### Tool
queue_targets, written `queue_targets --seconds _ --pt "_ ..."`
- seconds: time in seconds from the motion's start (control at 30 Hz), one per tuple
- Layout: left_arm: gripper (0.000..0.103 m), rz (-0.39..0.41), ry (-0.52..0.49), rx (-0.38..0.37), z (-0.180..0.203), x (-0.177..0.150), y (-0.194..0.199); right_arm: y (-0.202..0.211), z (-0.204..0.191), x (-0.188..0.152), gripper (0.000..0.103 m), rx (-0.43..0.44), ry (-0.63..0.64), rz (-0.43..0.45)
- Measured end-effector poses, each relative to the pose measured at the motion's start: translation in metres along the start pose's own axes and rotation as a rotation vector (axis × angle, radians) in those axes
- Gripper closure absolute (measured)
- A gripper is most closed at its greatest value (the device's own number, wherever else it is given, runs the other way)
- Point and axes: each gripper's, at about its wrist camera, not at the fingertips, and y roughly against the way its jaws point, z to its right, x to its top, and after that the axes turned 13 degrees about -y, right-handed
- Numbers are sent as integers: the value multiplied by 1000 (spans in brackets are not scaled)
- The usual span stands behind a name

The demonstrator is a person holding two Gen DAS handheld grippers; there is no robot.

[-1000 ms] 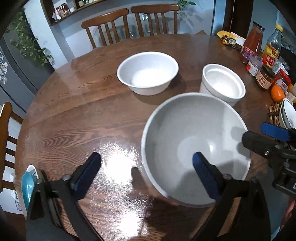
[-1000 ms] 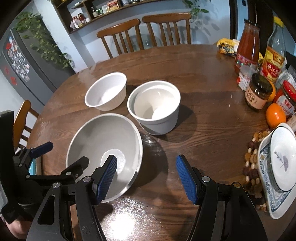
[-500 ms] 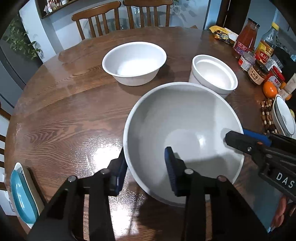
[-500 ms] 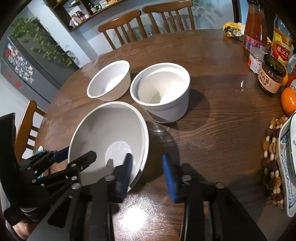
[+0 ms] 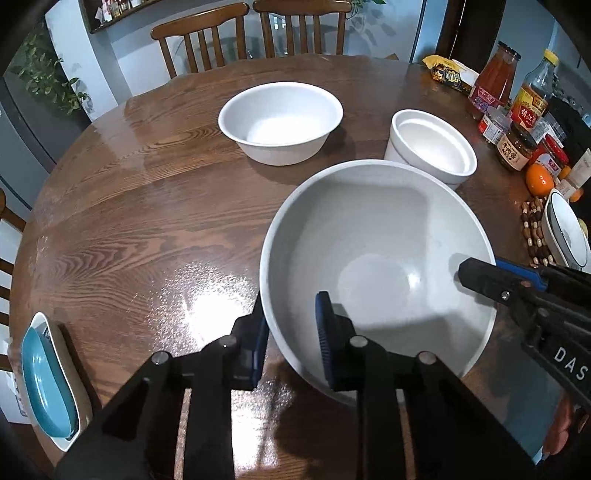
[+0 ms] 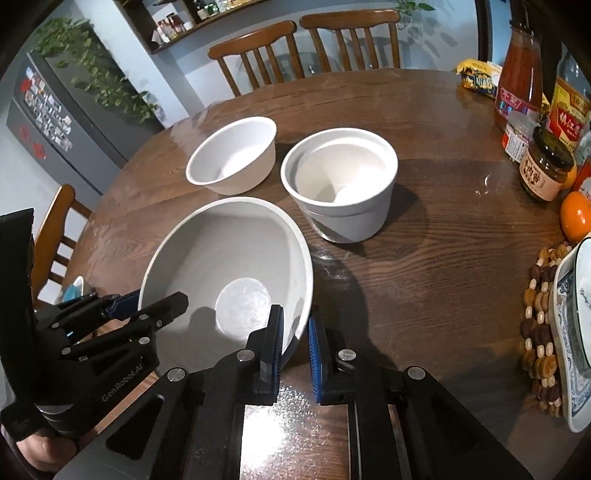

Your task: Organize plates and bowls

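A large grey bowl sits near the front of the round wooden table. My left gripper straddles its near left rim, one blue pad outside the wall and one inside, jaws closing onto it. My right gripper clamps the bowl's near right rim between its pads, jaws also closing. Each gripper shows in the other's view: the right gripper and the left gripper. Behind stand a shallow white bowl and a deep white bowl.
Jars, sauce bottles and an orange crowd the right edge. A patterned plate with a white dish lies on a beaded mat. A teal dish in a white one sits at the left edge. Two chairs stand behind.
Both grippers went from wide open to nearly closed on the large bowl's rim, one on each side. The bowl now fills more of both views.
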Motion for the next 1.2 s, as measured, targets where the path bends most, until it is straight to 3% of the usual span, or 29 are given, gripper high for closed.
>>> queue_targets --seconds 0.4,0.8,1.2 --pt "81 32 58 56 -25 -30 30 8 -32 -18 88 26 70 -17" --pt "81 -21 210 115 -77 -86 37 -15 -94 -54 88 75 186 -113" --pt "81 -56 230 159 -102 -103 30 -36 -136 -64 88 58 248 -120"
